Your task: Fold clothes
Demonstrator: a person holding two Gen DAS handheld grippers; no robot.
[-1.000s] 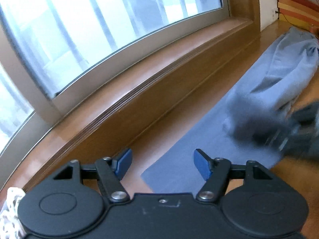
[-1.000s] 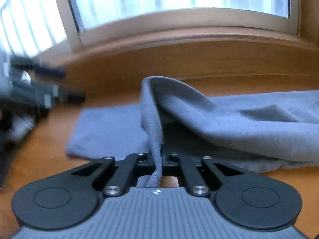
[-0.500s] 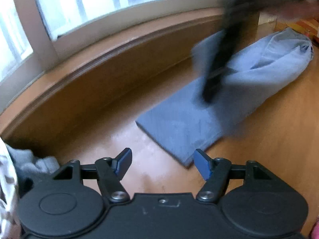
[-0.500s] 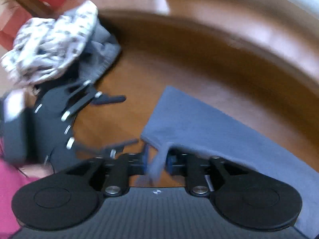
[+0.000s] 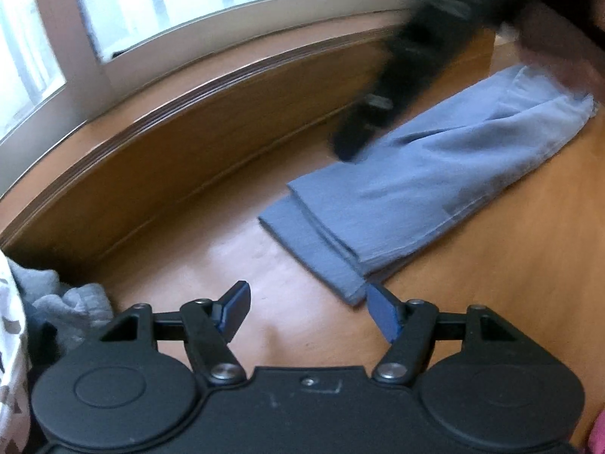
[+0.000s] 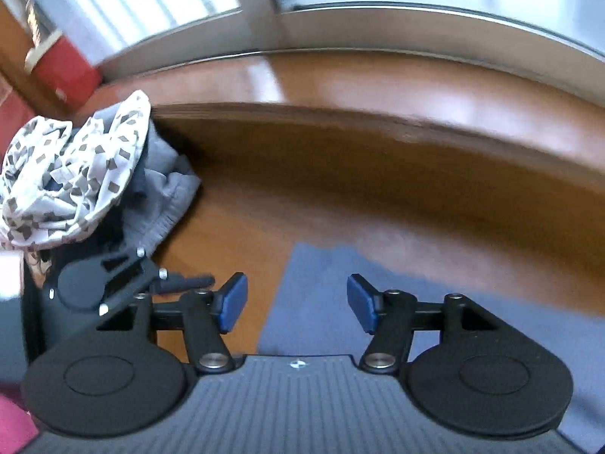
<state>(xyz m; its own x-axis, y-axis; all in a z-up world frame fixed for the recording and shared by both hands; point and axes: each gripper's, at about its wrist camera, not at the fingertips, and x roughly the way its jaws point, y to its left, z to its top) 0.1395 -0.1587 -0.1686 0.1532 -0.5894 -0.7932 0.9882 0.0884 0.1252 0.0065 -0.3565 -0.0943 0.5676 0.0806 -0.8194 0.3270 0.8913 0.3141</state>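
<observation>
Lying flat on the wooden floor (image 5: 234,265) by the window ledge (image 5: 189,140) is a long blue cloth (image 5: 416,193) — the thing to fold. One end is already doubled over, so two layers show at its near edge. It looks soft and light, a bit fuzzy, and it will sag and bend wherever it is lifted. I think it will not slip much from the blue pads. The best places to take hold look like the corners or the thin edge, where the pads can get under it.

The left gripper (image 5: 308,312) is spread wide with nothing in it, and its right pad is just beside the near corner of the cloth. The right gripper (image 6: 297,302) is opening, with nothing pinched — the cloth lies on the floor below its pads. A pile of other clothes (image 6: 75,174) waits near the wall.
</observation>
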